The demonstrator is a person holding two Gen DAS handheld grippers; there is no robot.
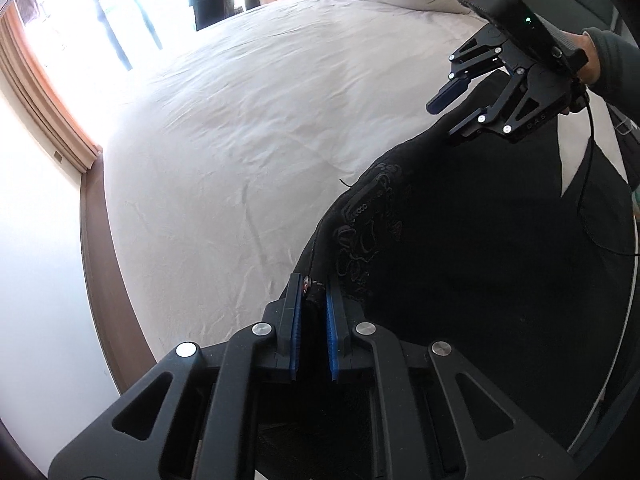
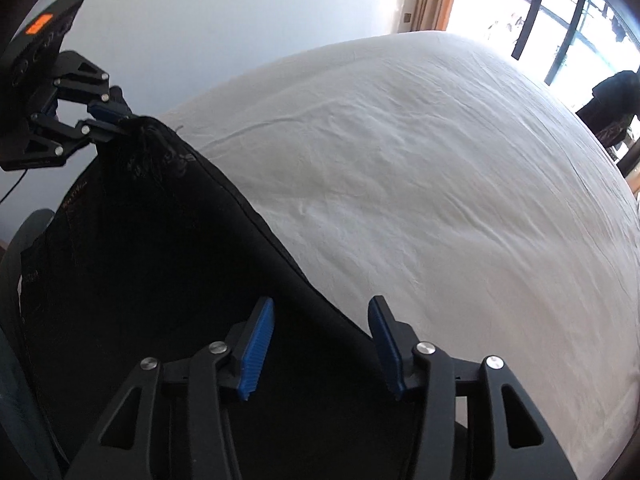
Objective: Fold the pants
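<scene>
Left gripper point(image 1: 313, 304) clamped on black embroidered pants point(image 1: 440, 264) lifted above white bedsheet point(image 1: 248, 128), right gripper point(image 2: 320, 340) jaws apart, pads clear of the cloth edge

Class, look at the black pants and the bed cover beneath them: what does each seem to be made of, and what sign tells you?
Black pants: likely heavy woven cloth, perhaps denim; matte, with raised stitched embroidery and a metal button. Bed cover: seemingly thin cotton-like fabric, pale and matte, creased in fine wrinkles.
</scene>
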